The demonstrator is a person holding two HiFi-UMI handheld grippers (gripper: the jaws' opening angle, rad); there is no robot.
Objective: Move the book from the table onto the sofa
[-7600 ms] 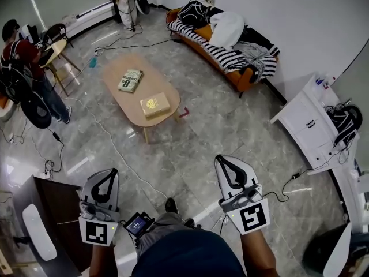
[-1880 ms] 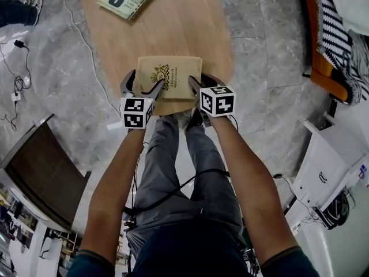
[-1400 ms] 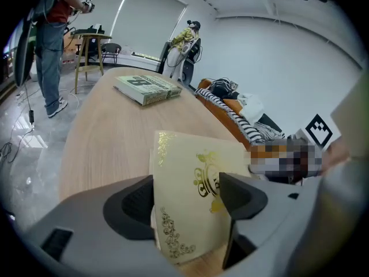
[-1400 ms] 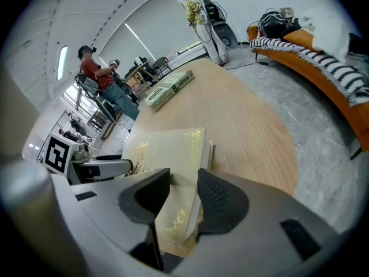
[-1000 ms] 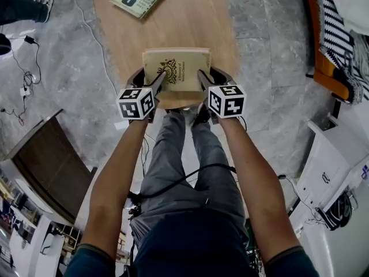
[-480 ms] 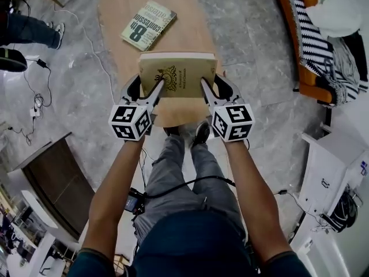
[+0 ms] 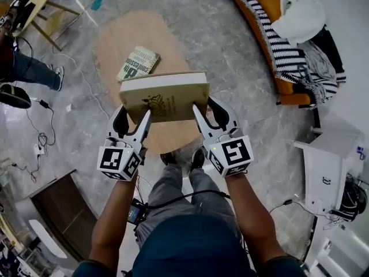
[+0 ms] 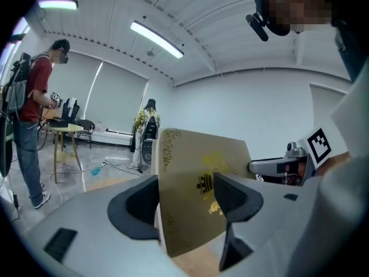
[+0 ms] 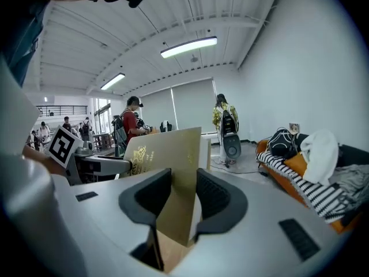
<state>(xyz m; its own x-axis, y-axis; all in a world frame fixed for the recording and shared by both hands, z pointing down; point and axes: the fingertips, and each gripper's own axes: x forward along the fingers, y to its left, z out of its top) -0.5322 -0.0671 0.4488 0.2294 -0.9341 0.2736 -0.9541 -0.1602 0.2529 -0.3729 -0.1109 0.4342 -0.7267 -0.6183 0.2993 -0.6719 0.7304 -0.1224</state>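
We stand on a grey marble floor (image 7: 242,56). The oval wooden counter (image 7: 112,42) is below us, and the orange sofa (image 7: 286,87) stands off to the right by the wall, piled with a striped throw and clothes.

The book (image 7: 164,97), tan with a gold emblem, is in the air above the near end of the counter. It is clear of the wood, with its cover facing up towards us. We judge the pickup done. What is left is the carry across the open floor to the sofa, which is well apart from us, and then setting the book down. The seat looks crowded, so the striped stretch at its near end seems the likeliest spot.

Both grippers hold the book by its near edge. The left gripper (image 7: 136,126) has the near-left corner, with one jaw lying over the cover and the other beneath. In its own view the dark pads sit against both faces of the book. The right gripper (image 7: 203,119) takes the near-right corner the same way, and its view shows the pads pressed on either side. Both pairs of jaws stand fairly wide, held apart by the book's thickness, and nothing else is between them.

A second book (image 7: 138,63) lies flat on the counter beyond, touched by neither gripper.
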